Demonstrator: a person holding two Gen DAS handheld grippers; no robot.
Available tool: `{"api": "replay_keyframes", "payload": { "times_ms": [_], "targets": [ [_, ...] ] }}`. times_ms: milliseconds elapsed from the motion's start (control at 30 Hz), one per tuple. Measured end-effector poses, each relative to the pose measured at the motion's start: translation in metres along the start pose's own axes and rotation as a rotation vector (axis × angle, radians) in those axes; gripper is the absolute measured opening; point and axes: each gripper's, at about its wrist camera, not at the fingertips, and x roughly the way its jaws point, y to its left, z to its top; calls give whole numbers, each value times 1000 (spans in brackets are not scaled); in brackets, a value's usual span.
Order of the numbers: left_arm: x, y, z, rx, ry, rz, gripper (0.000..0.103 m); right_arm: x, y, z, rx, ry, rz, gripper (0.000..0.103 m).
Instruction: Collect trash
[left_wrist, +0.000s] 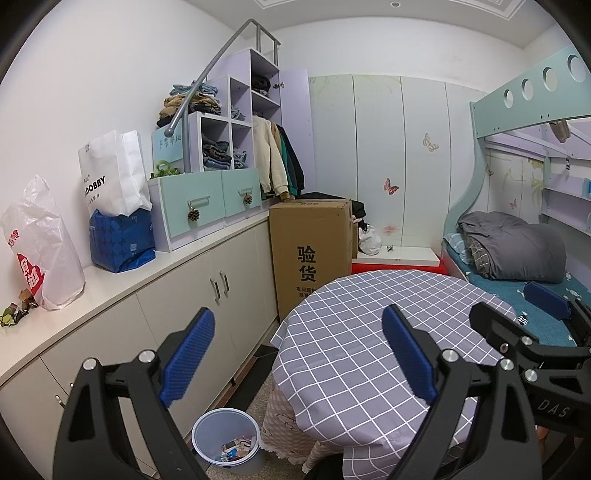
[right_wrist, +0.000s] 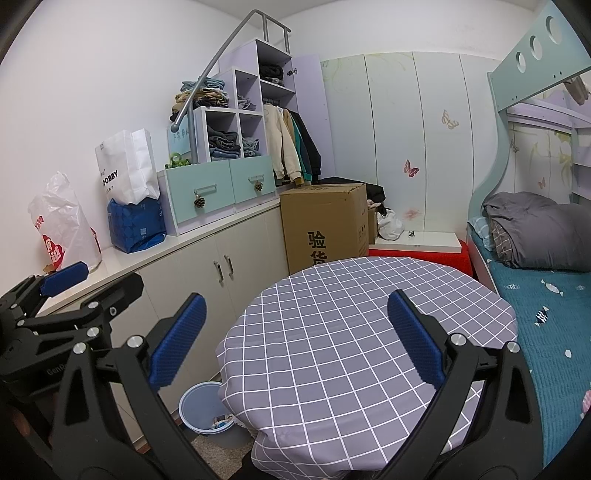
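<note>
Trash (left_wrist: 236, 448) in bin (left_wrist: 207, 428); both hand-held grippers empty.

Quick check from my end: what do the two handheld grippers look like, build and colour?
Both match: left gripper and right gripper have black plastic scissor-style linkages with silver pivot bolts, ending in two flat blue fingers with a fine ribbed texture. Partial white lettering marks each body. No cables or sleeves show.

Right gripper (right_wrist: 295, 336), jaws spread wide, hovers over checked tablecloth (right_wrist: 332, 354).
</note>
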Motion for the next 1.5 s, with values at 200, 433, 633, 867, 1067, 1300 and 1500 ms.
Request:
{"api": "replay_keyframes", "payload": {
  "times_ms": [200, 433, 633, 867, 1067, 1300, 1500],
  "targets": [
    [0, 0, 0, 0, 0, -1, 90, 0, 0, 0, -2, -1, 0, 96],
    [0, 0, 0, 1, 0, -1, 90, 0, 1, 0, 0, 0, 0, 96],
    [1, 2, 0, 2, 2, -2, 90, 0, 1, -1, 1, 0, -1, 96],
    [1, 2, 0, 3, 4, -3, 90, 0, 1, -1, 1, 0, -2, 96],
    [3, 5, 0, 5, 5, -5, 90, 0, 2, -2, 3, 2, -1, 96],
    [4, 7, -1, 7, 8, -6, 90, 0, 3, -2, 4, 1, -2, 96],
    [5, 10, -4, 13, 11, -1, 90, 0, 4, -5, 9, 5, 1, 96]
  ]
}}
